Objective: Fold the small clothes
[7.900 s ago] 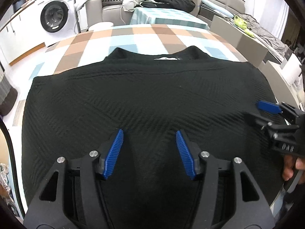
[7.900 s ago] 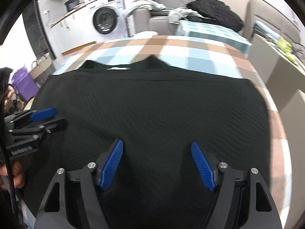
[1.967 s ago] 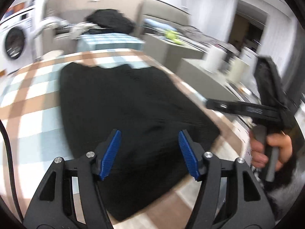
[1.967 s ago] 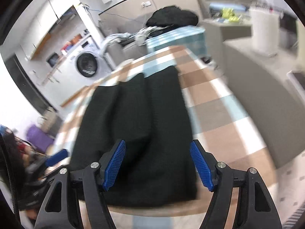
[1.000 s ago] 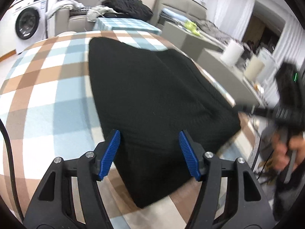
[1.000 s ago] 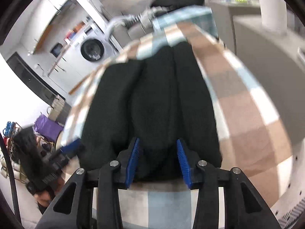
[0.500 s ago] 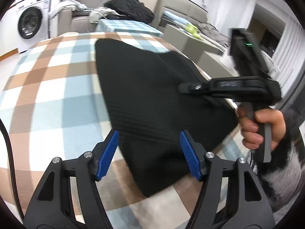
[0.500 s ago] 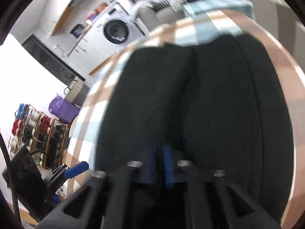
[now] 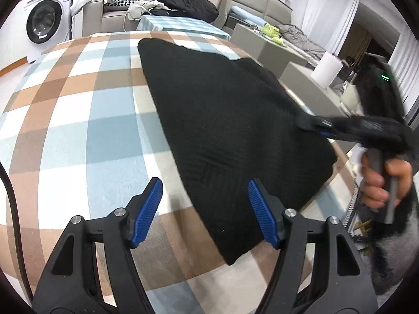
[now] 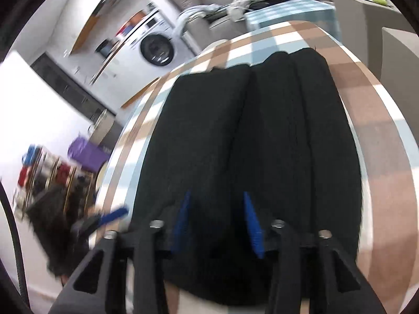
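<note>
From the left wrist, the left tool [image 9: 205, 210] gapes wide over the near edge of the black top [image 9: 225, 120] folded on the checked desk [image 9: 78, 120], while from the right wrist the right tool [image 10: 216, 225] stands narrowly parted over the top [image 10: 262, 136].

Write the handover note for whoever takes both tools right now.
Left tool: open, holding nothing, hovering at the near corner of the black sweater.
Right tool: open, over the sweater's near end; whether it touches the fabric is unclear.
The sweater lies on the checked table cover, both sides folded in lengthwise into a narrow strip.
Left: probably fold the strip end to end, then tidy it.
</note>
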### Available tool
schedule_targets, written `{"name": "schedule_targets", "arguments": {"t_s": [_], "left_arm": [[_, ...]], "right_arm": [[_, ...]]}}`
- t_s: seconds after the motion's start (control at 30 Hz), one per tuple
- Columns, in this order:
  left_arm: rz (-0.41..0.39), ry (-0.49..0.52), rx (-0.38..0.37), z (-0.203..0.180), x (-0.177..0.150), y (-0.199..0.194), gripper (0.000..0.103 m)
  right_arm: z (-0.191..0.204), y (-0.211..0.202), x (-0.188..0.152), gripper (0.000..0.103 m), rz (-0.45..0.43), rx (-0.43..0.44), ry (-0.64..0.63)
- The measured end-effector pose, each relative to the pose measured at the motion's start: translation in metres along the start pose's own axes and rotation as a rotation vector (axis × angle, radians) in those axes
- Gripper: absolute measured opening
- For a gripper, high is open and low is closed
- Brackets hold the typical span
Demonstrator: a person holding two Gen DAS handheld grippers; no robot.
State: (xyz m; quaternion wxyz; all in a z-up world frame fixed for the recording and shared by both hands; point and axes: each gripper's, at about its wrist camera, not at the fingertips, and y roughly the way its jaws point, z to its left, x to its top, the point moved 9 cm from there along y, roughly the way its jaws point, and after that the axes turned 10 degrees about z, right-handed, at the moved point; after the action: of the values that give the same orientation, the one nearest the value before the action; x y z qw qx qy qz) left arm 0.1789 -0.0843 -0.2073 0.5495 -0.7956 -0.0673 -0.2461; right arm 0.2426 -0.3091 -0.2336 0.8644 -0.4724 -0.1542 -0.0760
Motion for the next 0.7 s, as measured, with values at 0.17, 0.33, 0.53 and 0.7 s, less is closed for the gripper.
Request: {"name": "schedule_targets", "arguments": {"t_s": [0.17,0.33,0.53,0.7], "left_arm": [[0.044,-0.009,0.029,0.009,-0.012,0.009,0.066],[0.039,-0.013,0.049,0.016,-0.014,0.004,0.066],[0.033,-0.024,0.055,0.022,-0.01,0.0,0.066],[0.032,-0.034,0.049,0.025,-0.008,0.001,0.066]], "right_arm": [[0.002,-0.016,-0.033,0.044,-0.002,0.038,-0.04],[0.002,0.003,-0.042,0.043,0.034,-0.015,-0.092],[0.019,-0.014,-0.045,0.004,0.026,0.067,-0.158],[-0.003,0.003,-0.056,0.011,0.116,-0.034,-0.135]]}}
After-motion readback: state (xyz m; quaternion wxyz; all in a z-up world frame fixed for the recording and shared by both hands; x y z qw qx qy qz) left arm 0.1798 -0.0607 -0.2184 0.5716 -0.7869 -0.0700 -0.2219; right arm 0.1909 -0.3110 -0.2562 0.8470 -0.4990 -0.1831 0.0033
